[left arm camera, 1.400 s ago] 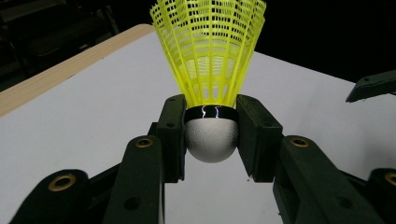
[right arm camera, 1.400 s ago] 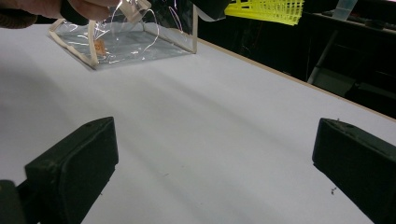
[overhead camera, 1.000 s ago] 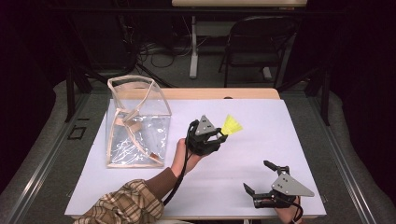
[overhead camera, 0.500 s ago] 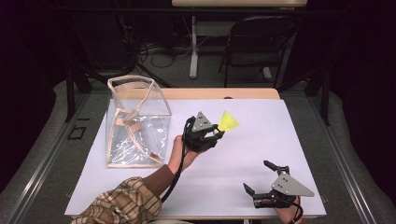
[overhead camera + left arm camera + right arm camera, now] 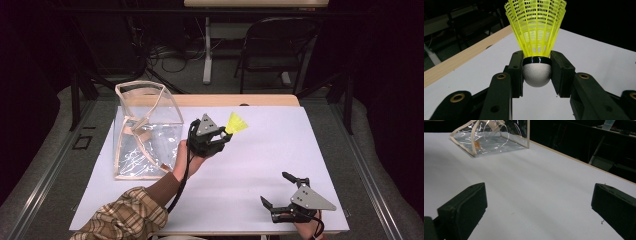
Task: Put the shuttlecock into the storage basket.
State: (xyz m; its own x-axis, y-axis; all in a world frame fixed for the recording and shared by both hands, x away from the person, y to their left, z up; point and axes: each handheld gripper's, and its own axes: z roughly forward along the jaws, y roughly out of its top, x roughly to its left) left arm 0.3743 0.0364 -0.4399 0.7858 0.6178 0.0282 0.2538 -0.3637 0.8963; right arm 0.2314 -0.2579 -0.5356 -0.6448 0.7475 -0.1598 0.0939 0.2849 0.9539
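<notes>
A white tabletop (image 5: 260, 165) spans the scene, with a strip of bare wood (image 5: 235, 100) showing along its far edge. On its left part stands a clear plastic bag (image 5: 145, 132) with cream trim — open at the top, its base flat on the white surface, well apart from the right side.

Light falls from above onto the white table (image 5: 250, 190), which is bright and evenly lit, while the room beyond, from 9 through 12 to 3 o'clock, sinks into near black. The clear bag (image 5: 145, 130) throws thin white glints. In the left gripper view the yellow shuttlecock (image 5: 536, 30) is sharp and vivid, its cork carrying a soft highlight. Shadows are faint. The high view is slightly soft and grainy.
</notes>
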